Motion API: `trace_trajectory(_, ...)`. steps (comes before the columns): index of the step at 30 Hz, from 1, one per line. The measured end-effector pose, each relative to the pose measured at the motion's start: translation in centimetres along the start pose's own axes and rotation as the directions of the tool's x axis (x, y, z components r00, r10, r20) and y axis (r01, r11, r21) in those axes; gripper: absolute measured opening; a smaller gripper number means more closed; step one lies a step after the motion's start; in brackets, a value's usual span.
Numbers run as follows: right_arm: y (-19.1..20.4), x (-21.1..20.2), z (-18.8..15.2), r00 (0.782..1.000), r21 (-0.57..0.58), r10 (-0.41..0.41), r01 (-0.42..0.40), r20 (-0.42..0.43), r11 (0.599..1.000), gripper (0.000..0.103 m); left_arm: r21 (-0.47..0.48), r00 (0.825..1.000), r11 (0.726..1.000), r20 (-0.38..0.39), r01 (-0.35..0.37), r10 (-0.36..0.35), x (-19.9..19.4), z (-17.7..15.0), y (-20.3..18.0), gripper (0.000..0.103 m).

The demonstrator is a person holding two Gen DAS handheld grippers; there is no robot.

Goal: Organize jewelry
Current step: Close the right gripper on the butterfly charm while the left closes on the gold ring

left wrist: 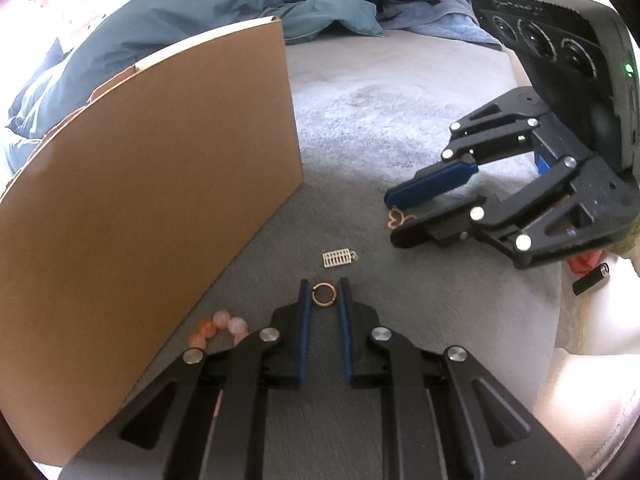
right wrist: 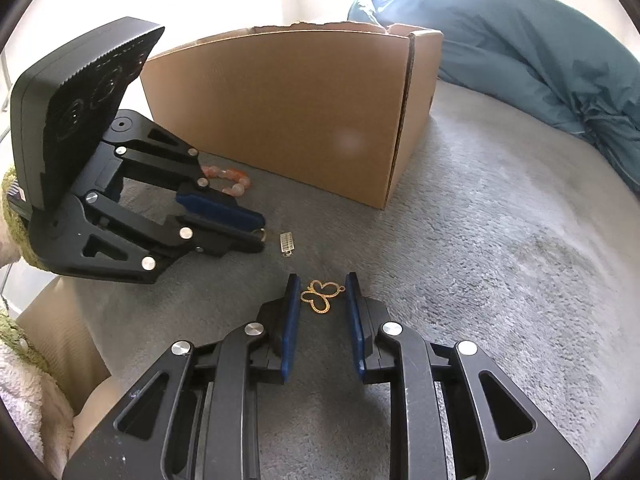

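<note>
1. Jewelry lies scattered on a grey fleece blanket (left wrist: 400,120) spread over a bed, where a person works with a hand-held gripper in each hand.
2. At the tips of the left hand-held gripper (left wrist: 324,282) rests a small gold ring (left wrist: 322,295). It lies flat on the blanket between the blue pads. The jaws are released and narrowly parted, with a sliver of blanket showing between the ring and the right-side pad.
3. Between the tips of the right hand-held gripper (right wrist: 322,276) sits a gold butterfly pendant (right wrist: 320,298). It nearly fills the gap from pad to pad, and it cannot be told whether the pads press on it or merely flank it.
4. Just ahead of the left hand-held gripper's tips, and apart from the ring, lies a small rectangular silver charm (left wrist: 339,259).
5. To that gripper's left, a bracelet of pink and orange beads (left wrist: 218,326) rests near the foot of a cardboard box (left wrist: 160,200), partly hidden behind the gripper's linkage.
6. Beyond the box, well away from both grippers, a teal duvet (left wrist: 200,12) is bunched up.
</note>
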State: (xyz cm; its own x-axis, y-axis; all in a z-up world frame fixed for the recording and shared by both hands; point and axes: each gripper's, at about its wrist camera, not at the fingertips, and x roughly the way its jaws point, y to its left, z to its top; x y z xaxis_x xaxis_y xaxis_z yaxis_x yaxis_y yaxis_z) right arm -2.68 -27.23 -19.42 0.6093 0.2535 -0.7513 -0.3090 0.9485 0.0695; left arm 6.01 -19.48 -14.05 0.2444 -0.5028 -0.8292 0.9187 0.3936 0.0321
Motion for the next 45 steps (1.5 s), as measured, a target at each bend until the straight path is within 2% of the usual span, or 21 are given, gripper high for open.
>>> trace_trajectory(19, 0.1, 0.9, 0.1, 1.0, -0.037, 0.028, -0.029, -0.014, 0.999, 0.024, -0.032, 0.998, 0.998, -0.015, 0.056, -0.057, 0.8, 0.1, 0.8, 0.012)
trace_trajectory(24, -0.7, 0.6, 0.2, 0.998, -0.014, 0.069, -0.069, -0.014, 0.998, 0.024, -0.037, 0.998, 0.997, -0.006, 0.063, -0.064, 0.8, 0.2, 1.1, 0.012)
trace_trajectory(29, -0.4, 1.3, 0.2, 0.998, -0.05, 0.047, -0.048, -0.03, 0.998, 0.024, -0.027, 0.999, 0.998, -0.01, 0.053, -0.053, 0.7, 0.1, 1.1, 0.012)
trace_trajectory(45, -0.1, 1.2, -0.3, 0.999, -0.048, 0.037, -0.037, -0.006, 0.998, 0.02, -0.024, 0.999, 0.999, -0.002, 0.047, -0.047, 0.8, 0.1, 0.9, 0.012)
